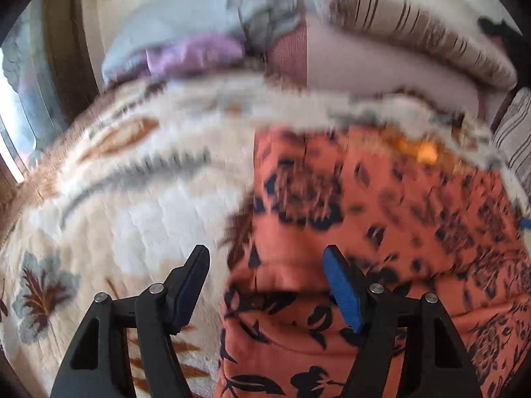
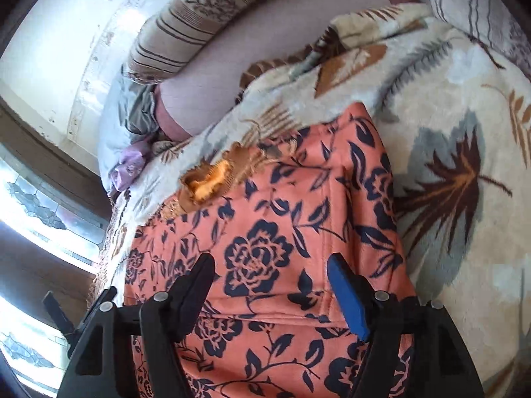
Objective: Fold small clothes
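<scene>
An orange garment with a dark navy flower print point(image 1: 381, 219) lies spread on a cream blanket with leaf patterns point(image 1: 116, 205). My left gripper point(image 1: 267, 258) is open and empty, hovering over the garment's left edge; the view is blurred. In the right wrist view the same garment point(image 2: 265, 232) fills the middle, with an orange-yellow neck lining point(image 2: 207, 182) at its far end. My right gripper point(image 2: 270, 267) is open and empty, just above the garment on the blanket point(image 2: 464, 132).
Striped pillows point(image 1: 415, 26) and a pinkish sheet point(image 1: 381, 66) lie at the back. A grey and purple cloth pile point(image 1: 199, 33) sits at the back left, also in the right wrist view point(image 2: 129, 132). A window point(image 2: 33, 199) is to the left.
</scene>
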`<state>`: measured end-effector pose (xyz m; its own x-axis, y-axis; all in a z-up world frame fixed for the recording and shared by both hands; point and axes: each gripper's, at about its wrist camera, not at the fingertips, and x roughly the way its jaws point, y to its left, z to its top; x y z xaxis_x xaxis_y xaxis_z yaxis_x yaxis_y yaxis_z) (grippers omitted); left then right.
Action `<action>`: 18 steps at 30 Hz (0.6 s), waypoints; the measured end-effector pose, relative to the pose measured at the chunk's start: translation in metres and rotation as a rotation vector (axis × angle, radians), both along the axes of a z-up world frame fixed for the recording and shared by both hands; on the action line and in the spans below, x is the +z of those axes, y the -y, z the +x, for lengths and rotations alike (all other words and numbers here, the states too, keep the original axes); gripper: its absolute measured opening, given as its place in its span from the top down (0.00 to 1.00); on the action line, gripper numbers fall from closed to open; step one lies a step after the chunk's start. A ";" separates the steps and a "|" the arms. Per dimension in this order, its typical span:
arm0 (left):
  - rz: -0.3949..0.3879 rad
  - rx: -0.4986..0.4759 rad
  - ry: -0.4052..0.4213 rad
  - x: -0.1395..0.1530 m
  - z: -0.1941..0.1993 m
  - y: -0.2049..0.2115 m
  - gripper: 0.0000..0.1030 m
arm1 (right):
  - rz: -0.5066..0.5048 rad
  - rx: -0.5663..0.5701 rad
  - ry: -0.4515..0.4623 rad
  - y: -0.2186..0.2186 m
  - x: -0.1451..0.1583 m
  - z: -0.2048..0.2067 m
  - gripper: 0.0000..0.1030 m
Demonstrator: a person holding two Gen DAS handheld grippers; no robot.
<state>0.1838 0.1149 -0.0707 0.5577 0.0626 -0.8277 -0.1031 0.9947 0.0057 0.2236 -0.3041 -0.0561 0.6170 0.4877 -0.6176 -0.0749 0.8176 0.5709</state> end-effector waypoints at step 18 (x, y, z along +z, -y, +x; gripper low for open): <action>-0.015 0.020 0.014 0.000 0.000 -0.002 0.26 | -0.136 -0.053 -0.037 -0.015 -0.008 0.041 0.17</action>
<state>0.1843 0.1174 -0.0706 0.5679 0.0613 -0.8208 -0.1233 0.9923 -0.0112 0.2642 -0.2889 -0.0638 0.6153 0.3653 -0.6986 -0.0101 0.8897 0.4564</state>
